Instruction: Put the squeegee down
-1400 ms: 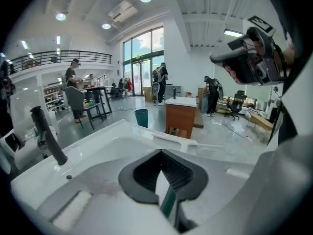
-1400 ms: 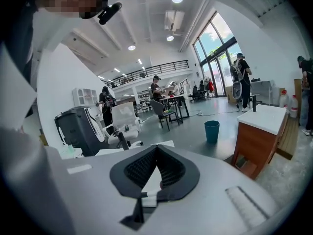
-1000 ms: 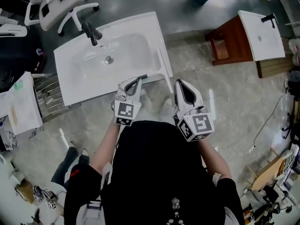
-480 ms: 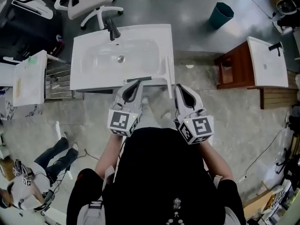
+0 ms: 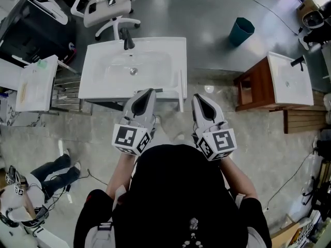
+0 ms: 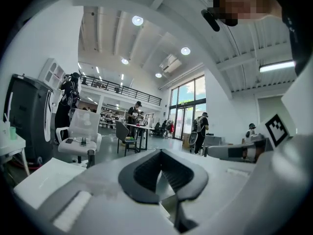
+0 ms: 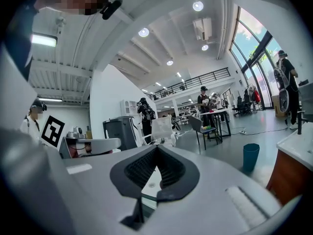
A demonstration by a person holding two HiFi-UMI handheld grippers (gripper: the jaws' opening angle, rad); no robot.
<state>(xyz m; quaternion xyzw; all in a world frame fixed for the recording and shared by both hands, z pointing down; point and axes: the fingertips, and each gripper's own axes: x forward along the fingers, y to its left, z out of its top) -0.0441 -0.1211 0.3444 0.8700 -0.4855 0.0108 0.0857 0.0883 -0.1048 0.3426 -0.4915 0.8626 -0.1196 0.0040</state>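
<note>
The big room had a shiny grey floor [image 5: 207,14]. A white sink [image 5: 103,84] stood on it, with a white chair [image 5: 106,4] at its far side and a blue-green bin [image 5: 241,31] off to the right. The thin dark squeegee [image 5: 159,90] lay on the sink's front edge. The left gripper [image 5: 150,91], near the squeegee, and the right gripper [image 5: 197,96] were squeezed shut and held nothing.

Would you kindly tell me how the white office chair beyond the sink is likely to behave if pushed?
The white office chair would probably roll readily: it stands on a star base with castors on a smooth floor. Pushed off-centre, it may swivel instead. The small items on its seat look loose and might slide off.
</note>
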